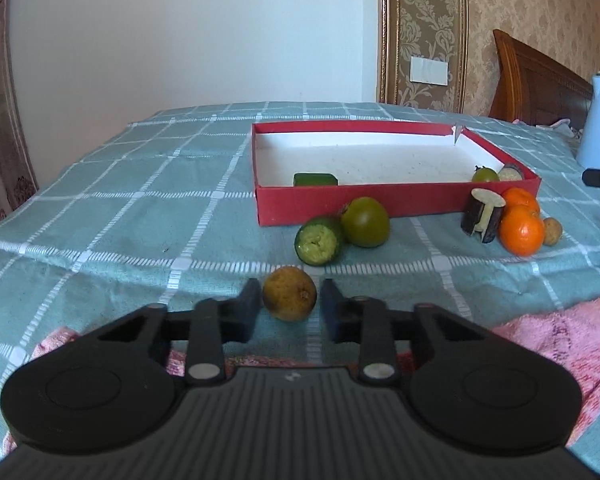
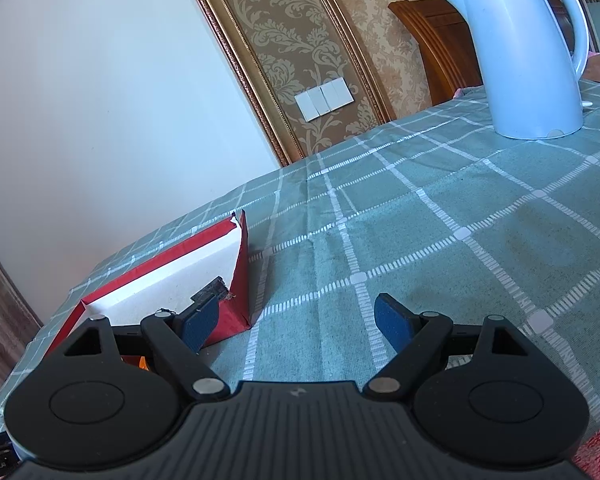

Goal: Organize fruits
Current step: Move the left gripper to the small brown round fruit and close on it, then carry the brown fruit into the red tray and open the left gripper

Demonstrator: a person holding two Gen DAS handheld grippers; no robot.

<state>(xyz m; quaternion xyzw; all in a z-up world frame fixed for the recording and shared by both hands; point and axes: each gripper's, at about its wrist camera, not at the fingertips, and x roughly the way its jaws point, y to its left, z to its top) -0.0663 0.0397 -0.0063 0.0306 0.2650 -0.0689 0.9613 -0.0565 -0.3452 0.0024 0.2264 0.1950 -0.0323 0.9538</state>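
Yellow-brown fruit (image 1: 289,299) between parted fingers of low, level left hand-held gripper (image 1: 288,300); right hand-held gripper (image 2: 296,320) wide, tilted.

Cucumber stub (image 1: 319,241) — tomato (image 1: 365,222) (touching) — fronting box (image 1: 396,200)

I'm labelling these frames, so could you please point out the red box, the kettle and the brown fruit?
red box (image 1: 324,204): left wrist view, front wall.
kettle (image 2: 528,64): right wrist view, body.
brown fruit (image 1: 289,298): left wrist view, centre.
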